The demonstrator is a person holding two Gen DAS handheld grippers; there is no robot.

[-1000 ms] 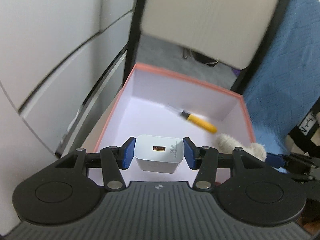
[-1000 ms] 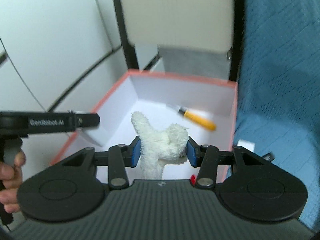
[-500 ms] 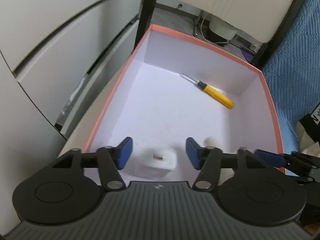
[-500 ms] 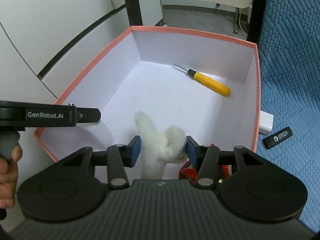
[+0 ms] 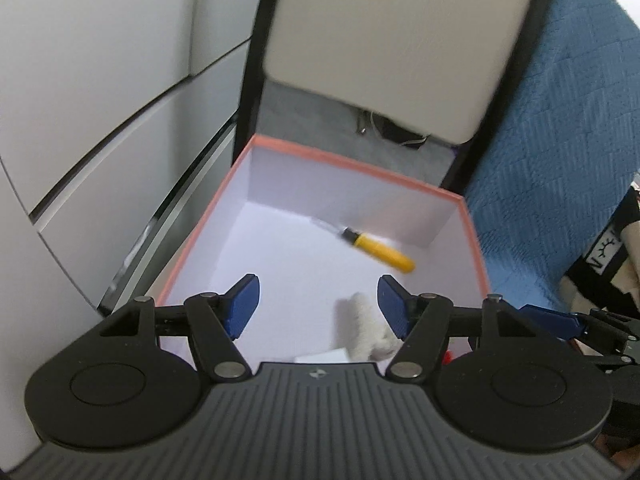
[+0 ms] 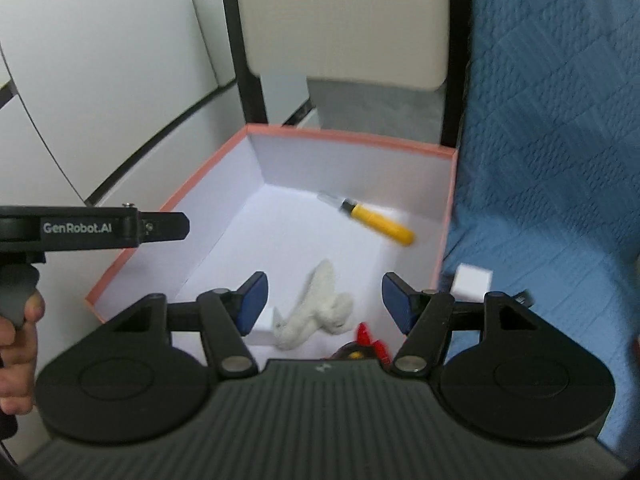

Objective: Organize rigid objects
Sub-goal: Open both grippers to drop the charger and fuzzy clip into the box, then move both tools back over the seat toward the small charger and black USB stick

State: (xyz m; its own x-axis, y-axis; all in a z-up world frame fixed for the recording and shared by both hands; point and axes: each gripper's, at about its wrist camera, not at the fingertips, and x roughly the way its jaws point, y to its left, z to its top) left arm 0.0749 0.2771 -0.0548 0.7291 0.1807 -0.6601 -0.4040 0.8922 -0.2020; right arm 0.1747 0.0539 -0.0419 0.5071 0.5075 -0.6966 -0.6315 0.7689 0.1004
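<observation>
A white box with an orange rim (image 5: 352, 162) (image 6: 352, 136) lies below both grippers. On its floor are a yellow-handled screwdriver (image 5: 380, 254) (image 6: 380, 224) at the far side and a white plush toy (image 5: 366, 328) (image 6: 320, 308) at the near side. A white charger (image 5: 320, 357) (image 6: 262, 328) lies beside the plush. My left gripper (image 5: 318, 296) hangs open above the box with nothing between its fingers. My right gripper (image 6: 322, 294) is open and its jaws are opening. The plush lies loose below them, not held.
Blue quilted fabric (image 6: 540, 160) runs along the box's right side, carrying a white cube (image 6: 472, 282) and a black stick (image 6: 524, 298). A red toy (image 6: 370, 340) shows at the box's near edge. A beige chair back (image 5: 392, 40) stands behind; white cabinet fronts (image 5: 100, 80) are left.
The left gripper let go of the charger and the right let go of the plush; both now lie in the box. Both pairs of jaws widened and the grippers drew back.
</observation>
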